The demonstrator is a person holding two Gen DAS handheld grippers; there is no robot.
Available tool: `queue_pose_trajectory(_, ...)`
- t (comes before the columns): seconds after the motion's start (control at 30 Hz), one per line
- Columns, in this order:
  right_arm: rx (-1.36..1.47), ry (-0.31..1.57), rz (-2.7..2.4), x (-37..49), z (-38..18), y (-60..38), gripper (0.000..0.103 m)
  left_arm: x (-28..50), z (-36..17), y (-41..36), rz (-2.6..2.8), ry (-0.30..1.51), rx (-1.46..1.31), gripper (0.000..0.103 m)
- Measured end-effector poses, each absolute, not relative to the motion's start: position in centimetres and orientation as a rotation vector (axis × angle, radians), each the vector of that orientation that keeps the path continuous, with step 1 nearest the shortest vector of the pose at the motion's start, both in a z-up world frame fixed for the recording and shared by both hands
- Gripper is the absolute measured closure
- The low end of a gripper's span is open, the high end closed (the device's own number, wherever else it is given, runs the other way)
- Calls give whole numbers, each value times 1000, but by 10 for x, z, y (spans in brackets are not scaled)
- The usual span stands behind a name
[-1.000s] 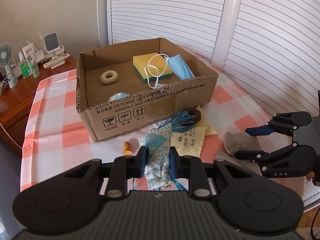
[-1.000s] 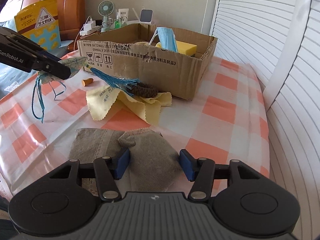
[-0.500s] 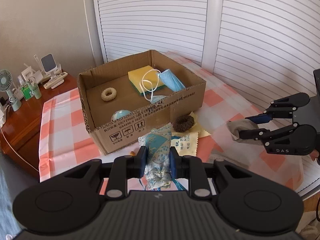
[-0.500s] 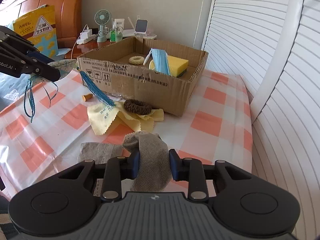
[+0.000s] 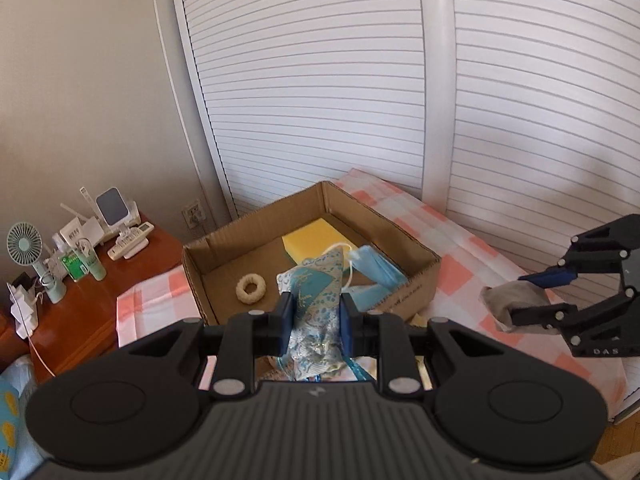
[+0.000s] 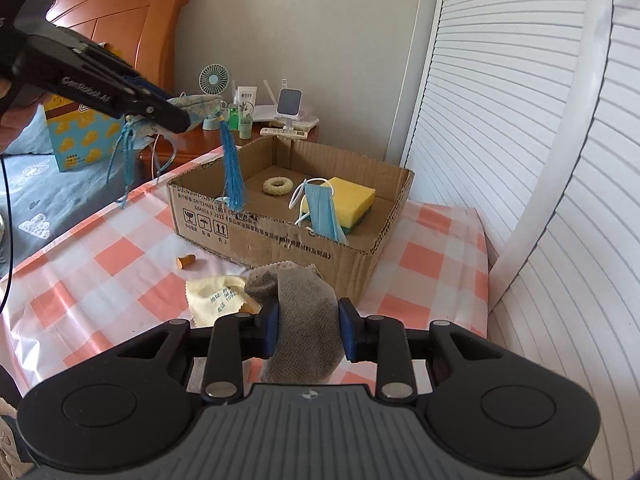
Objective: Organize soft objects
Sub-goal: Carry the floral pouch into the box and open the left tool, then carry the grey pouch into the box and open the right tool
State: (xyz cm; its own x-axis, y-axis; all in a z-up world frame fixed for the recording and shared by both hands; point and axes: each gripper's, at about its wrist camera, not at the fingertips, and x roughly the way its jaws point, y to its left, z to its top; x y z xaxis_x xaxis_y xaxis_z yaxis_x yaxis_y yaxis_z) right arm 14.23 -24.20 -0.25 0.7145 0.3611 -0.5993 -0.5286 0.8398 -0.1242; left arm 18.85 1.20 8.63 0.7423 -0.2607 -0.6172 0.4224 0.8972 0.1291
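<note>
**Both grippers loaded, the left one nearer the box**

The left gripper (image 5: 314,314) was clamped narrow on a blue patterned fabric sachet (image 5: 316,280), and the right gripper (image 6: 307,334) was likewise closed on a grey cloth (image 6: 298,316), which bulged up between its pads and hung down below them. Both items were off the checked tablecloth (image 6: 100,264).

The relation that mattered was each load's place against the open cardboard box (image 6: 276,240). In the right wrist view the sachet sat high above the box's far-left corner, its blue tassel (image 6: 233,172) hanging straight down with its tip at about rim level, so its long axis was vertical. From the left wrist view the box opening lay directly ahead and below the sachet. The grey cloth was on the near side of the box, outside its front wall, with the box ahead of it.

By that layout the left gripper was the nearer to a drop; the right would need to travel forward over the wall. Inside the box already lay a yellow sponge (image 6: 354,194), a blue face mask (image 6: 324,212) and a pale ring (image 6: 277,186).
</note>
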Motion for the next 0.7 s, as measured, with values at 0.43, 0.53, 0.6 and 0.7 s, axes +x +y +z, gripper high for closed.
queue_pose_trajectory(0.43,-286,574,513,170,7,-234,68,294,57,6,-267,673,265,40)
queue_pose_trajectory(0.53,-291,574,518,173,7,-230,68,287,45,13,-233,652,264,14)
queue_pose_trajectory(0.6,-292,573,522,176,7,-227,68,276,41,19,-227,649,259,12)
queue_pose_trajectory(0.7,-293,570,526,179,9,-223,68,254,38,26,-206,647,248,7)
